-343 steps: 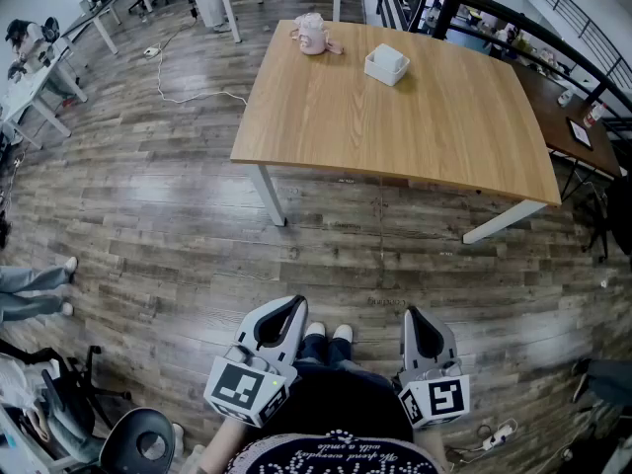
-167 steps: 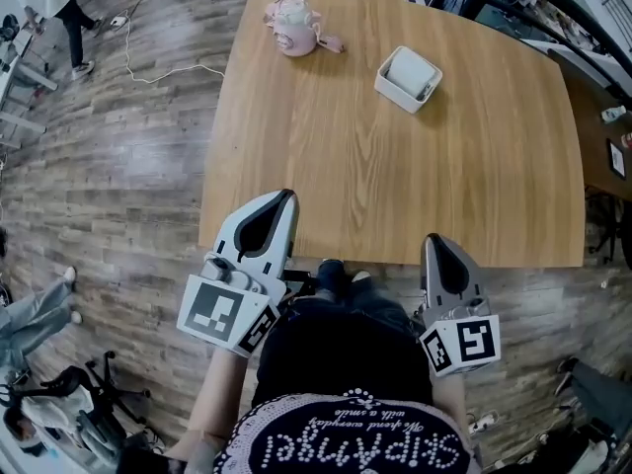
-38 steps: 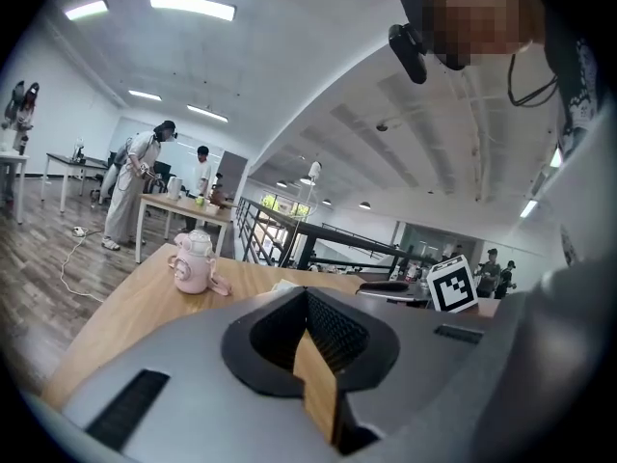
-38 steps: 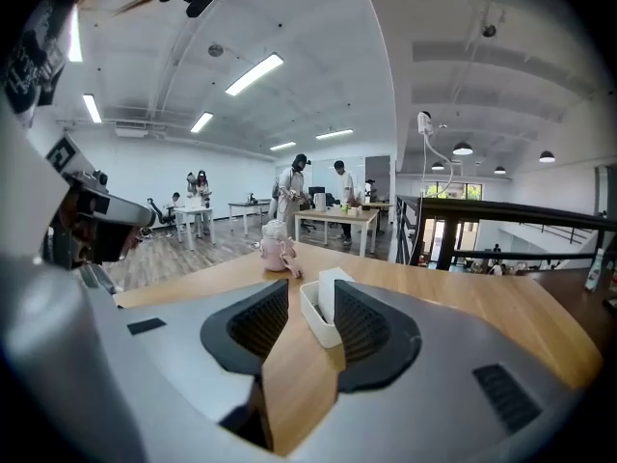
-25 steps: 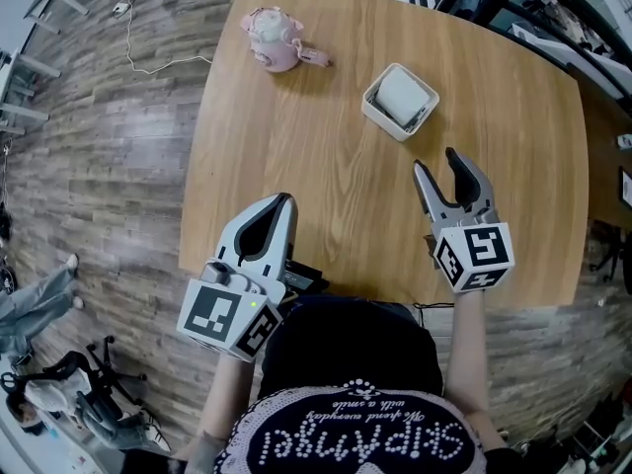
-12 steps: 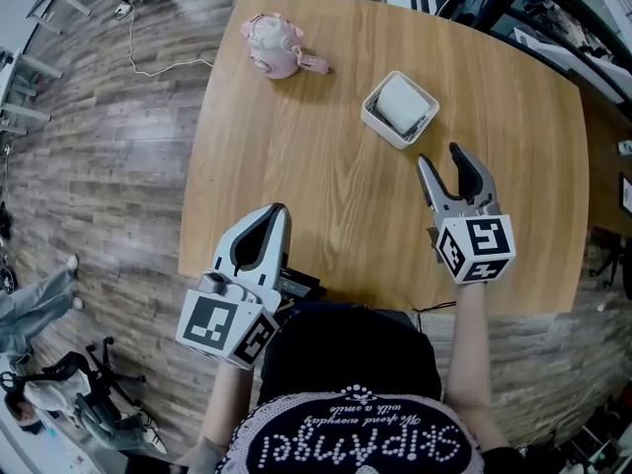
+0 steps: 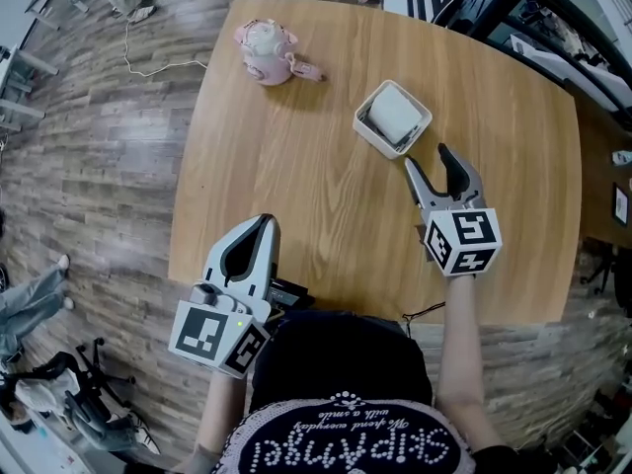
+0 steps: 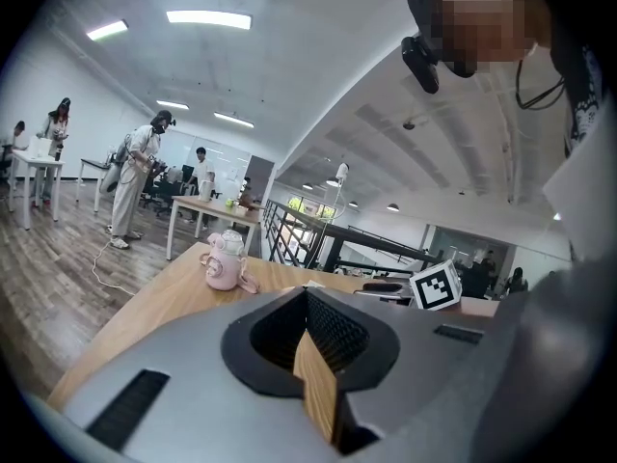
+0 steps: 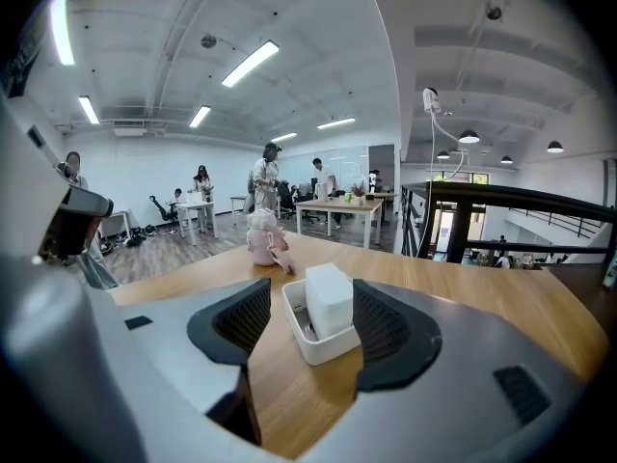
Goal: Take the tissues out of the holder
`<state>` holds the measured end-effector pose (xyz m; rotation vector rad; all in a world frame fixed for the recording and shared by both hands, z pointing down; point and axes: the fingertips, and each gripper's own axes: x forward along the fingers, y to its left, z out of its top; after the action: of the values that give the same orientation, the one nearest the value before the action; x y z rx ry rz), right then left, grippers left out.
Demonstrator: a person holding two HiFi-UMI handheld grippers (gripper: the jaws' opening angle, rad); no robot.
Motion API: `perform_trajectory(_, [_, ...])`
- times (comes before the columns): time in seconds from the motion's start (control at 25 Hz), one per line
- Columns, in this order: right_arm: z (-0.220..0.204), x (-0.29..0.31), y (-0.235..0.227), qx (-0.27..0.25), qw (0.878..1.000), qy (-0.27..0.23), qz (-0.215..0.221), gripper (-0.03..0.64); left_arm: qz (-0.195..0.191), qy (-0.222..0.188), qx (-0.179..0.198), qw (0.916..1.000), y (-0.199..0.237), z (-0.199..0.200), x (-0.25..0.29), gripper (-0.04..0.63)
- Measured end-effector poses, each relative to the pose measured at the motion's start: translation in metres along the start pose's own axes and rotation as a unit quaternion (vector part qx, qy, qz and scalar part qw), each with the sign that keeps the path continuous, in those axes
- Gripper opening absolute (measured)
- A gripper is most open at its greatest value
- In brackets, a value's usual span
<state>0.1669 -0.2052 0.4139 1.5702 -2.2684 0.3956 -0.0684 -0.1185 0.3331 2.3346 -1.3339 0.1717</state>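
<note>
Right gripper (image 7: 427, 158): jaws wide apart, have just been opening, nothing gripped. The tissues and holder show framed in the gap ahead of its tips, near but untouched. It looks lined up for a grab, with the gap set wider than the stack. Left gripper (image 7: 259, 223): jaws together, empty, low at the near table edge, probably kept out of the way or ready to steady the holder. Tissues (image 7: 395, 114): white block, soft-looking, rounded edges, upright in the holder and rising above its rim, so the top part is free to pinch. They sit on the far half of the table, right of centre. The stack is likely squashy and may slip or shed sheets under a light pinch. Holder (image 7: 367, 134): white, square, open-topped, with thin smooth rigid walls; plastic or ceramic, cannot tell. It is probably light and could lift with the stack. Table (image 7: 296, 186): pale wood-grain top, smooth, matte. Pink cup (image 7: 265, 39): rounded, with a strap, near the far left corner, well apart from the holder. Floor (image 7: 99, 166): grey planks.
</note>
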Motion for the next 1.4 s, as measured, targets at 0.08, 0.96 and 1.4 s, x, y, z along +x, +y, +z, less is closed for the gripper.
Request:
perform_trajectory(0.08, [-0.003,0.010,-0.002,0.004,1.000,0.009,0.003,0.264,0.000,0.001,-0.002,1.0000,-0.001,0.000,0.000,0.005])
perform_trajectory(0.96, [-0.010,0.068,-0.040,-0.003,0.998,0.059,0.001,0.296,0.016,0.003,-0.022,0.9996,0.007,0.003,0.005,0.005])
perform_trajectory(1.4, [-0.009,0.076,-0.039,-0.018,0.997,0.071,0.008,0.319,0.016,0.010,-0.024,0.9995,0.007,0.001,0.007,0.005])
